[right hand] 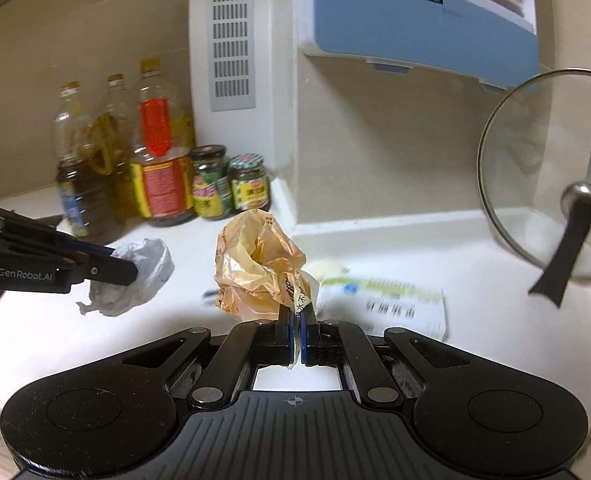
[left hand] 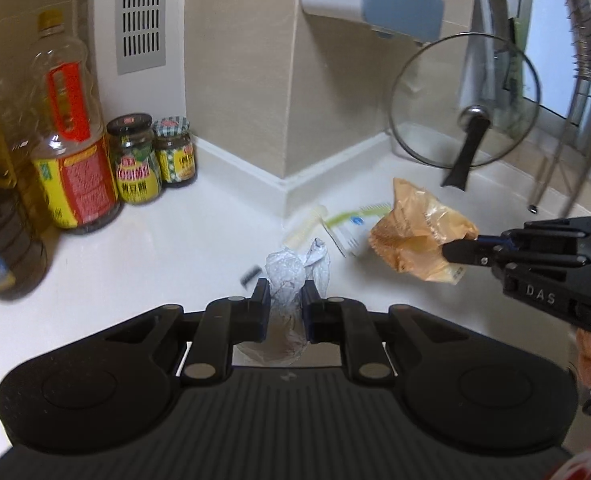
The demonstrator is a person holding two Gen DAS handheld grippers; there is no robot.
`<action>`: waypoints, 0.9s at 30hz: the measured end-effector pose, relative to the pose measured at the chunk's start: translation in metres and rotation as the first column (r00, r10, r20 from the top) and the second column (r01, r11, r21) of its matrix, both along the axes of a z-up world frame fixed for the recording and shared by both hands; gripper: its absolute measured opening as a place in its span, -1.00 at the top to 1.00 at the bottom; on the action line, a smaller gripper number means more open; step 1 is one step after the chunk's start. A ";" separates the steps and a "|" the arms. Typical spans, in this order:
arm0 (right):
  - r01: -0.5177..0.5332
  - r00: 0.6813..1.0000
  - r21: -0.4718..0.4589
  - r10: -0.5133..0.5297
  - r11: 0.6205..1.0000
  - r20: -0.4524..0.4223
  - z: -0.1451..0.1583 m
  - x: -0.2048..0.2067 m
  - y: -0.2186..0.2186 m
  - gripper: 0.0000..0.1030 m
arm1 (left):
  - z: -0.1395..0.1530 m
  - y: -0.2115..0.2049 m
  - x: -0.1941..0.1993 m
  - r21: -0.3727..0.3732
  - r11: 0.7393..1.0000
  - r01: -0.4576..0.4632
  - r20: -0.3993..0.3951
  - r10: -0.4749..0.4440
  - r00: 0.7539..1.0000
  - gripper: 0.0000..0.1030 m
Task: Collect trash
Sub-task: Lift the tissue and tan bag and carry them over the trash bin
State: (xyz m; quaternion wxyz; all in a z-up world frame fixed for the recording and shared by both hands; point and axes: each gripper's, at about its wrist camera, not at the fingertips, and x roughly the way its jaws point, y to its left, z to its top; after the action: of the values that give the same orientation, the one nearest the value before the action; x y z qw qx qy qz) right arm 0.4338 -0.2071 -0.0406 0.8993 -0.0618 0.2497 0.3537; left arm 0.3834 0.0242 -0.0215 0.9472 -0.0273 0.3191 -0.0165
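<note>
- Both claws are busy. My left claw (left hand: 286, 300) squeezes a crumpled white wrapper (left hand: 285, 276), and my right claw (right hand: 297, 322) is pinched tight on an orange plastic bag (right hand: 255, 264).
- I hold both bits of trash up off the white counter (right hand: 475, 280). They hang in the air in front of my claws.
- The white wrapper sticks up between my left fingers, and some of it hangs down behind them too.
- The orange bag puffs up above my right claw. Only a thin edge with writing on it is caught between the pads, so I think it could slip out.
- More trash lies flat on the counter: a white and green paper packet (right hand: 387, 300), with a small pale thing (right hand: 327, 268) just beside it that I cannot make out.
- The packet lies below and just to the right of my right claw. Its long side runs left to right.
- My right claw is the nearer one to it. My left claw is farther away, on the other side of the orange bag.
- Both claws are full, so I think I must drop this trash somewhere first. I see no bin in either view.
- Oil bottles (right hand: 155, 152) and jars (right hand: 211, 180) stand by the wall, and a glass lid (right hand: 555, 176) leans on the right.
</note>
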 end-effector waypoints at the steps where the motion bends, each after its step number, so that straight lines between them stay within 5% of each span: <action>1: 0.001 1.000 0.004 -0.001 1.000 -0.006 0.000 -0.011 -0.002 0.94 | -0.001 -0.001 -0.009 -0.006 1.000 0.001 -0.002 -0.001 1.000 0.72; 15: 0.047 0.993 0.029 -0.044 0.998 -0.112 -0.011 -0.117 -0.019 0.94 | -0.021 -0.016 -0.121 -0.088 0.995 -0.042 -0.058 0.037 0.998 0.72; 27: 0.041 0.987 -0.036 -0.046 0.999 -0.154 -0.036 -0.167 -0.022 0.94 | -0.053 -0.028 -0.159 -0.102 0.994 -0.036 -0.142 0.021 0.990 0.72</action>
State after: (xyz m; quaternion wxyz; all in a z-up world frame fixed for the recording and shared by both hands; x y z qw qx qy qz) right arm 0.2663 -0.2293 -0.0770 0.8836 -0.0432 0.3257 0.3336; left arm 0.2242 -0.0037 -0.0746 0.9196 -0.0824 0.3836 -0.0176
